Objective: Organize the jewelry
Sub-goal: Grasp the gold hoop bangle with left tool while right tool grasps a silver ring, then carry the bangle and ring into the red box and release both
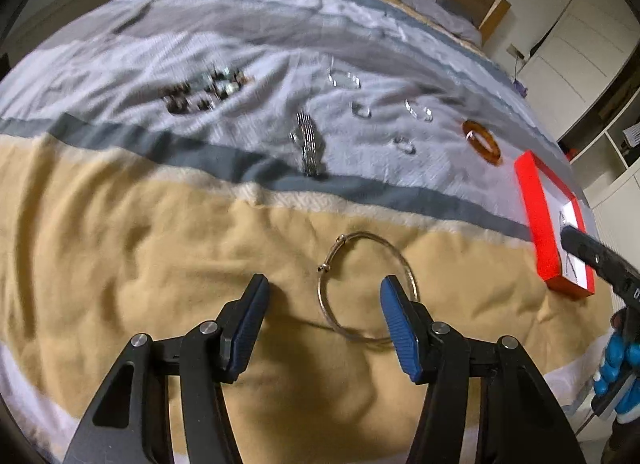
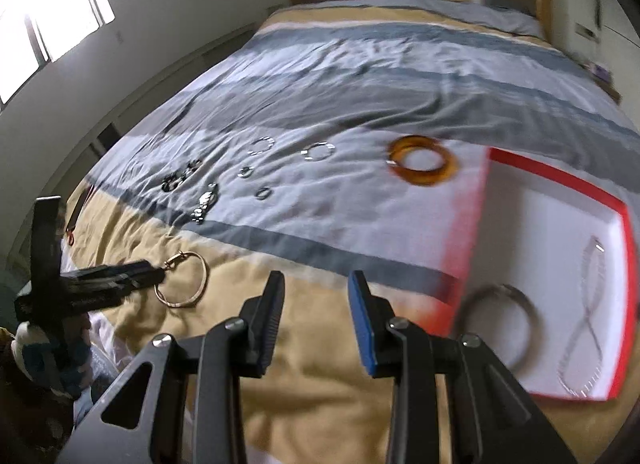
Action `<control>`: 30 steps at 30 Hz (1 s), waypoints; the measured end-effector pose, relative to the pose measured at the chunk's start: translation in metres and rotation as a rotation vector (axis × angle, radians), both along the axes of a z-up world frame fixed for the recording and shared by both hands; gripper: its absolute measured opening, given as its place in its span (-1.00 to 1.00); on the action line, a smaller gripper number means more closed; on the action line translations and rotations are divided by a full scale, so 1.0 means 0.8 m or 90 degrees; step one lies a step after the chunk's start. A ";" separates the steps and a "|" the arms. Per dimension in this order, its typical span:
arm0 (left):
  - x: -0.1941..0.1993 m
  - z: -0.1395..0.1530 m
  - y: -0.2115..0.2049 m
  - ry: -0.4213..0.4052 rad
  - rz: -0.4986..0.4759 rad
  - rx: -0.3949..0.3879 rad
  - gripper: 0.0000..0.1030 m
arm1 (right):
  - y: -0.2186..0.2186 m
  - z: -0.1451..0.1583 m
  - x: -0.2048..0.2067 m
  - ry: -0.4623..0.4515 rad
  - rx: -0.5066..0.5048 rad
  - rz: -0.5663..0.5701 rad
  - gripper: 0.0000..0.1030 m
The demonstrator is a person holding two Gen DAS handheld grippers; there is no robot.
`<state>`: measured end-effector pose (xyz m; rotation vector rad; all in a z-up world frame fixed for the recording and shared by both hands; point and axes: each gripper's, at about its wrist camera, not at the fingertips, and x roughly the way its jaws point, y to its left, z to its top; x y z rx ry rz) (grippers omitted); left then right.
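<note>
Half-open left hand-held gripper over bangle

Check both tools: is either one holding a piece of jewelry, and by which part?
Nothing is held. The left tool stands open over the thin wire bangle lying on the bedspread. The right tool is open and empty.

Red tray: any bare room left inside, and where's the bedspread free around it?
Red tray: its far half is bare; bangle and chain fill the near half. Free bedspread: the tan band between gold bangle and tray. Crowded: the white band, from amber bangle to the small rings.
</note>
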<state>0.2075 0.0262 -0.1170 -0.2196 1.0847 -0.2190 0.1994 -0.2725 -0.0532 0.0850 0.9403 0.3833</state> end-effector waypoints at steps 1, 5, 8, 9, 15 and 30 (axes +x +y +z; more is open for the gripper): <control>0.002 -0.003 -0.004 0.002 -0.002 0.001 0.08 | 0.010 -0.004 0.008 0.001 0.000 0.008 -0.39; 0.008 -0.016 -0.011 0.001 -0.014 0.014 -0.01 | 0.038 -0.017 0.035 0.004 -0.002 0.031 -0.39; 0.013 -0.020 -0.008 -0.006 -0.011 0.018 -0.41 | 0.056 -0.027 0.057 0.005 -0.005 0.042 -0.39; 0.015 -0.021 -0.007 -0.008 -0.010 0.015 -0.59 | 0.061 -0.029 0.062 0.005 -0.005 0.043 -0.39; 0.014 -0.018 0.012 -0.019 0.002 -0.024 -0.88 | 0.096 -0.045 0.099 0.007 0.003 0.064 -0.39; -0.002 0.008 0.045 -0.053 0.049 -0.029 -0.88 | 0.147 -0.089 0.144 0.016 -0.037 0.067 -0.63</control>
